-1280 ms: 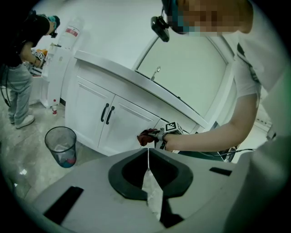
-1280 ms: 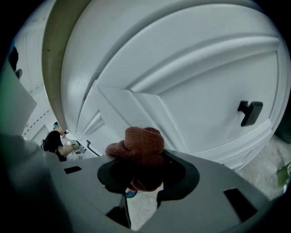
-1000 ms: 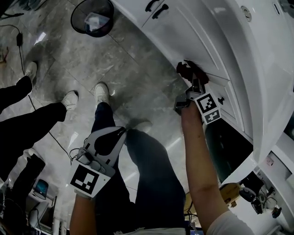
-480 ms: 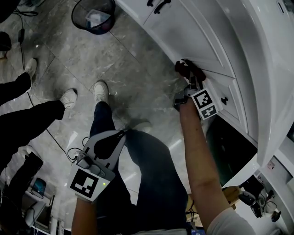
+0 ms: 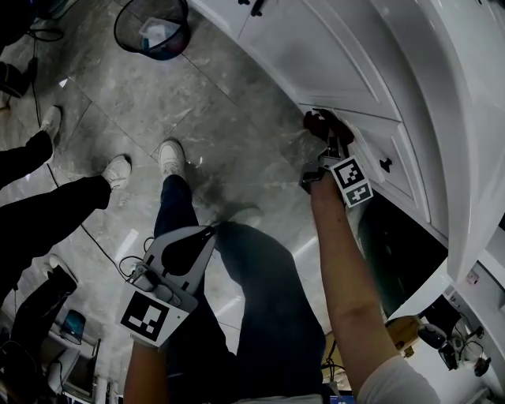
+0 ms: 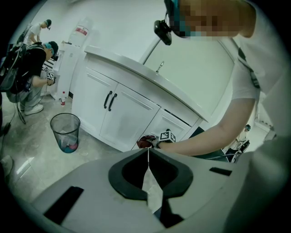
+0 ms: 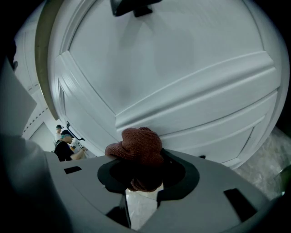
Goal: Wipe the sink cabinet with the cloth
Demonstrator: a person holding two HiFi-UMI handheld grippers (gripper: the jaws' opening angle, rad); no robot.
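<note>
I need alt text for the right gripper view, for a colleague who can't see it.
The right gripper is shut on a bunched reddish-brown cloth, held against the white panelled cabinet door that fills the frame. A dark handle shows at the top edge, and a person stands far off at the left.

The cloth is a rust-brown knit against the plain white sink cabinet, whose handles are black. The floor is grey veined marble, and the waste bin is black mesh.
</note>
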